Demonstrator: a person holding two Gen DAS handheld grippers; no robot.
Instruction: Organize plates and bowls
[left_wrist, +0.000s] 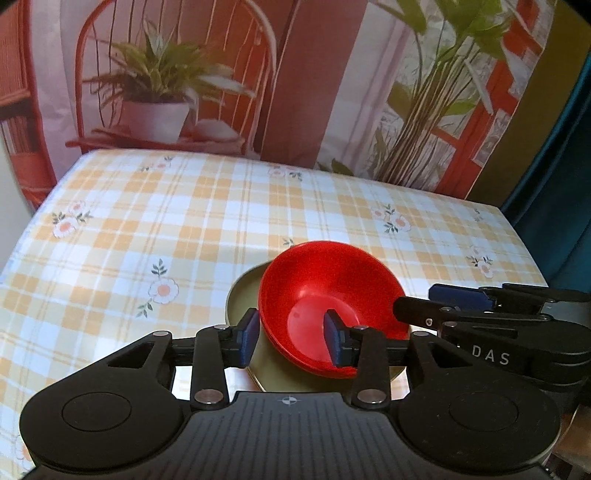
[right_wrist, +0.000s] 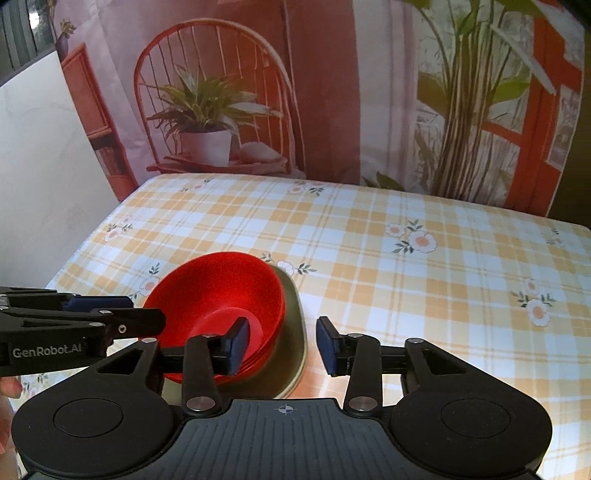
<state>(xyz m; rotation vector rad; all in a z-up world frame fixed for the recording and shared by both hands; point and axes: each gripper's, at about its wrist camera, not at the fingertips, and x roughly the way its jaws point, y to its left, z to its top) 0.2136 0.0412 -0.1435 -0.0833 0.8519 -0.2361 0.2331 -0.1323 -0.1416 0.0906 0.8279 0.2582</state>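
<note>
A stack of red bowls (left_wrist: 325, 295) sits on an olive-green plate (left_wrist: 240, 299) on the checked tablecloth. My left gripper (left_wrist: 291, 338) is open; its jaws straddle the stack's left rim, one pad outside and one inside the top bowl. In the right wrist view the red bowls (right_wrist: 221, 295) rest on the same plate (right_wrist: 295, 354). My right gripper (right_wrist: 282, 345) is open and straddles the stack's right rim, its left pad inside the bowl and its right pad outside over the plate edge. Each gripper shows in the other's view.
The table (right_wrist: 406, 258) carries a yellow and white checked cloth with flowers. A printed backdrop with a chair and plants (right_wrist: 207, 110) hangs behind it. A white wall (right_wrist: 37, 166) stands to the left and a dark teal curtain (left_wrist: 569, 184) to the right.
</note>
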